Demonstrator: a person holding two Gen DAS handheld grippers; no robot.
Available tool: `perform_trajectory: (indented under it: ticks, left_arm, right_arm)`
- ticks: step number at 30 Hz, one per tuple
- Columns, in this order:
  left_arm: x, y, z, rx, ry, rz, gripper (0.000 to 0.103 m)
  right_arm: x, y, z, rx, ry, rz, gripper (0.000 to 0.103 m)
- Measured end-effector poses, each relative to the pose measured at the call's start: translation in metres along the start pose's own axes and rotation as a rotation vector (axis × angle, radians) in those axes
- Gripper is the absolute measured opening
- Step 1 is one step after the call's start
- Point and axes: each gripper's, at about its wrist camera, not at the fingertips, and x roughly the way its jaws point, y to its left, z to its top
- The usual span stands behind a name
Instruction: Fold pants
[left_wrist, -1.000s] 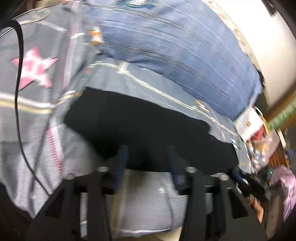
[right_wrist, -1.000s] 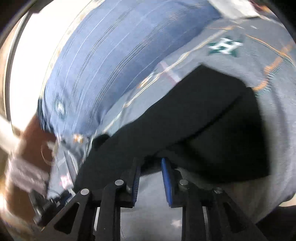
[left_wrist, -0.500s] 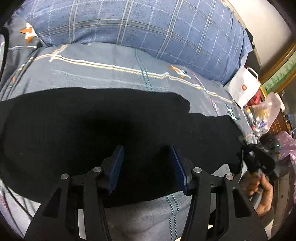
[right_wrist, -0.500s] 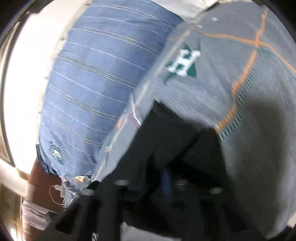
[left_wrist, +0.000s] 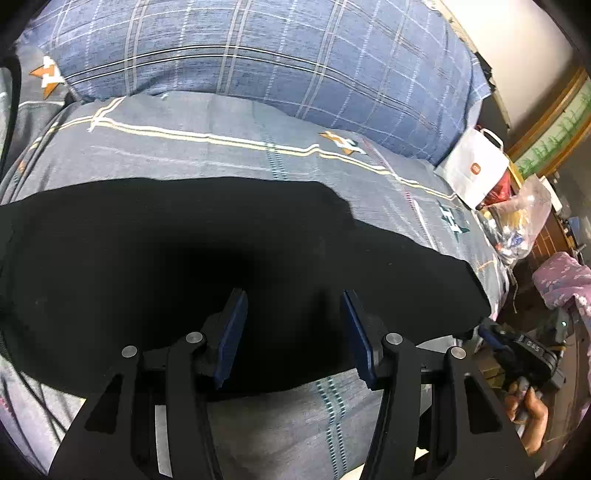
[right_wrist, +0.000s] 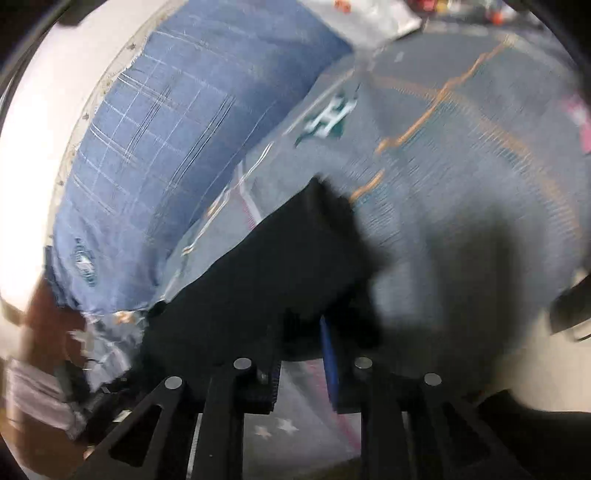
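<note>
The black pants (left_wrist: 207, 266) lie flat on the bedspread (left_wrist: 229, 155), their long axis crosswise to the left gripper (left_wrist: 291, 325), whose jaws stand apart above the near edge, holding nothing. Open bedspread lies beyond, up to the plaid pillow (left_wrist: 258, 55). The right gripper (right_wrist: 303, 347) sits at the pants' right end; blur hides whether its narrowed jaws pinch cloth

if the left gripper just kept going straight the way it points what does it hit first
Most likely the black pants: the open left gripper frames the dark cloth lying flat on the bedsheet. The plaid pillow lies beyond. Depth is hard to judge.
</note>
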Motion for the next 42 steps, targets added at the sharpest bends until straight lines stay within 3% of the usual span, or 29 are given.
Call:
perform_trajectory:
  ticks: [2,5,8,9,11,12,16,19,23,24,25,27,29,31,35,38,39,41,42]
  left_arm:
    - [0.0,0.004,0.0,-0.019,0.007,-0.003,0.052]
    - [-0.003,0.005,-0.003,-0.022,0.004,0.002,0.052]
    - [-0.005,0.006,-0.006,-0.027,0.011,0.007,0.052]
    - [-0.006,0.007,-0.007,-0.028,0.011,0.007,0.052]
    - [-0.009,0.009,-0.007,-0.032,0.011,0.012,0.052]
    - [-0.01,0.01,-0.007,-0.037,0.012,0.015,0.052]
    - [-0.021,0.017,-0.005,-0.07,-0.01,0.015,0.052]
    - [-0.032,0.024,-0.005,-0.086,-0.034,0.017,0.052]
    - [-0.035,0.032,-0.007,-0.091,-0.042,0.042,0.052]
    - [-0.035,0.035,-0.008,-0.096,-0.037,0.049,0.052]
    - [-0.037,0.038,-0.01,-0.105,-0.038,0.047,0.052]
    - [-0.039,0.042,-0.011,-0.11,-0.046,0.044,0.052]
    - [-0.037,0.045,-0.012,-0.115,-0.045,0.047,0.052]
    - [-0.034,0.046,-0.012,-0.12,-0.035,0.042,0.052]
    - [-0.032,0.041,-0.016,-0.113,-0.029,0.025,0.052]
    - [-0.035,0.04,-0.019,-0.109,-0.029,0.018,0.052]
    - [-0.036,0.04,-0.02,-0.112,-0.03,0.022,0.052]
    - [-0.038,0.042,-0.02,-0.119,-0.031,0.038,0.052]
    - [-0.039,0.043,-0.019,-0.123,-0.031,0.047,0.052]
  right_arm:
    - [-0.004,-0.013,0.001,0.038,-0.01,0.003,0.039]
    - [0.018,-0.019,-0.002,0.066,0.049,0.048,0.04]
    - [0.025,-0.018,0.005,0.064,-0.002,0.059,0.04]
    - [0.024,-0.018,0.009,0.089,-0.032,0.113,0.039]
    - [0.022,-0.011,0.021,0.069,-0.052,0.202,0.012]
    - [0.02,-0.003,0.027,0.025,-0.067,0.196,0.01]
    - [-0.007,0.017,0.051,-0.076,-0.15,0.188,0.009]
    - [-0.034,0.019,0.065,-0.131,-0.238,0.101,0.004]
    - [-0.012,-0.002,0.076,-0.121,-0.182,-0.067,0.004]
    - [-0.008,-0.005,0.075,-0.101,-0.146,-0.059,0.004]
    - [-0.01,-0.007,0.069,-0.055,-0.121,0.012,0.004]
    - [-0.02,-0.006,0.058,-0.014,-0.132,0.079,0.008]
    - [-0.028,-0.005,0.042,0.023,-0.109,0.091,0.031]
    - [-0.023,-0.007,0.026,0.054,-0.048,0.142,0.042]
    - [0.009,-0.017,0.006,0.106,0.038,0.143,0.046]
    - [0.034,-0.021,0.006,0.177,0.029,0.179,0.046]
    - [0.039,-0.022,0.009,0.2,-0.005,0.222,0.043]
    - [0.048,-0.017,0.019,0.188,-0.017,0.274,0.008]
    - [0.045,-0.012,0.024,0.17,-0.041,0.293,0.008]
